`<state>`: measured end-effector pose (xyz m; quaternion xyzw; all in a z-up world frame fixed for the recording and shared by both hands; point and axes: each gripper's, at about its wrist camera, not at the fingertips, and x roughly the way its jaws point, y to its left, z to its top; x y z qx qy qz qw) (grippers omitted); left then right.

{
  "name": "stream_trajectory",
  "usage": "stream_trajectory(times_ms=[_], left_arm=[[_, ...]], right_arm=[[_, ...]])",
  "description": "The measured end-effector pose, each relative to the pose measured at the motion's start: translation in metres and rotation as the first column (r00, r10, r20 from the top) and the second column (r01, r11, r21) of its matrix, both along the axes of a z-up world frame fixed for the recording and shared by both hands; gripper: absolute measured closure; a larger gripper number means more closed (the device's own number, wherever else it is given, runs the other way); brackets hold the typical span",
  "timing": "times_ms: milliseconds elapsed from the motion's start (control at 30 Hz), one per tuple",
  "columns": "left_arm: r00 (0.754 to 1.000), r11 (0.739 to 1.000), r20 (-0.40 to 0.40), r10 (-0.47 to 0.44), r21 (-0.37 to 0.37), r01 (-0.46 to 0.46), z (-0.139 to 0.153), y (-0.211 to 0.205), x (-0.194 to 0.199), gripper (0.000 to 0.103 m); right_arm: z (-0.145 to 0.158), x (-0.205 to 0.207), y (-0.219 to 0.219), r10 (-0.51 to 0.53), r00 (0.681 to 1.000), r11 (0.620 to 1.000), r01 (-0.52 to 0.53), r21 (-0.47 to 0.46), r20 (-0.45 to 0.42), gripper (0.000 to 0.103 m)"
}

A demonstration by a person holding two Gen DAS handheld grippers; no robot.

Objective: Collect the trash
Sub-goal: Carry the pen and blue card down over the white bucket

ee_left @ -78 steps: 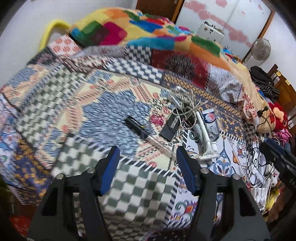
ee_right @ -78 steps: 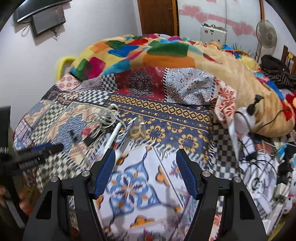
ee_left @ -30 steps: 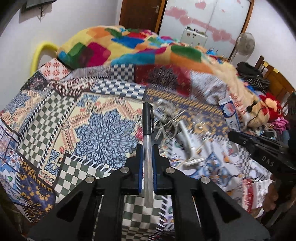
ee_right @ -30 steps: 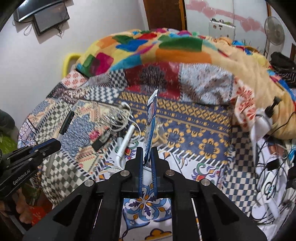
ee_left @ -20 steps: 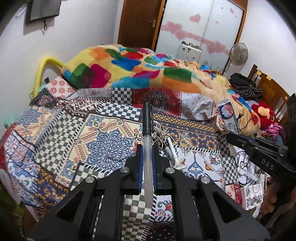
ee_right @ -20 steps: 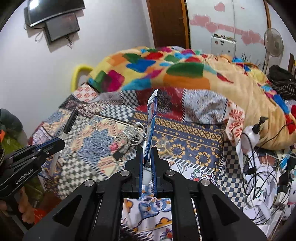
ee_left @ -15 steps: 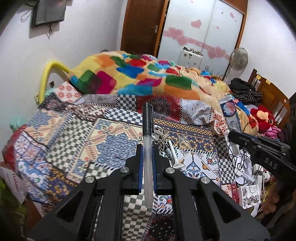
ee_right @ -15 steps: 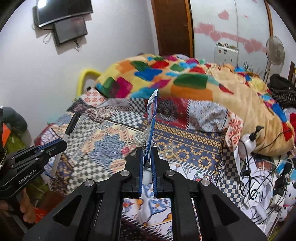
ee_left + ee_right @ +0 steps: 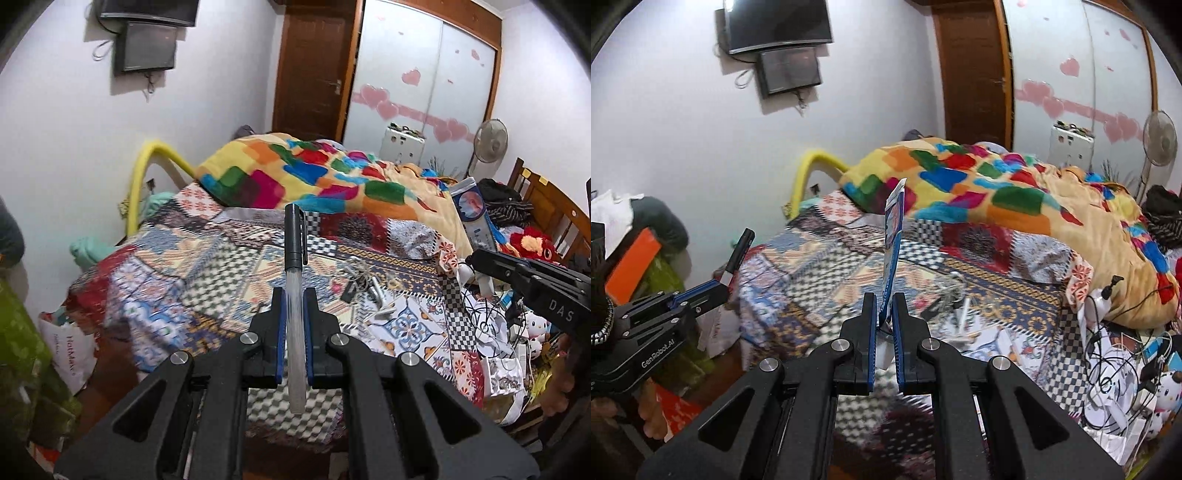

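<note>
The right tool point(image 9: 532, 280), seen to the right of the left tool in the left wrist view, carries the white letters "DAS" on its black body. The left tool point(image 9: 676, 299), seen to the left of the right tool in the right wrist view, carries the white lettering "GenRobot.AI" along its black side. A white bag point(image 9: 72, 347), low and to the left of the left tool beside the bed, has red print on it that begins with something like "Hot" but is too blurred to read in full. The blue and white tube point(image 9: 474, 218) held in the right tool has print too small to read.
</note>
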<state>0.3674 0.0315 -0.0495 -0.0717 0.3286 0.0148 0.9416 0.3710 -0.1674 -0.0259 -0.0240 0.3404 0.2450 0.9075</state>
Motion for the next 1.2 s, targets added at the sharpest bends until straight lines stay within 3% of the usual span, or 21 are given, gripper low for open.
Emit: stream_trajectory(times_ms=[233,600,933,1200], left_arm=[[0.998,0.998,0.004,0.061,0.002,-0.061,0.003,0.041,-0.055,0.096],[0.987,0.988,-0.049,0.156,0.001,-0.156,-0.027,0.103,-0.125,0.096],[0.963,0.974,-0.154,0.223,0.002,-0.225,-0.08,0.15,-0.162,0.096],[0.929,0.961,-0.267,0.258,-0.025,-0.274,-0.139,0.175,-0.181,0.096]], right_arm=[[0.001,-0.04,0.038,0.078,0.997,0.997,-0.078,-0.011,0.005,0.095],[-0.02,-0.091,0.104,0.196,0.979,0.979,-0.198,-0.043,-0.048,0.095],[-0.063,-0.12,0.159,0.275,0.951,0.953,-0.289,-0.087,-0.142,0.095],[-0.118,-0.126,0.206,0.329,0.904,0.916,-0.376,-0.141,-0.271,0.095]])
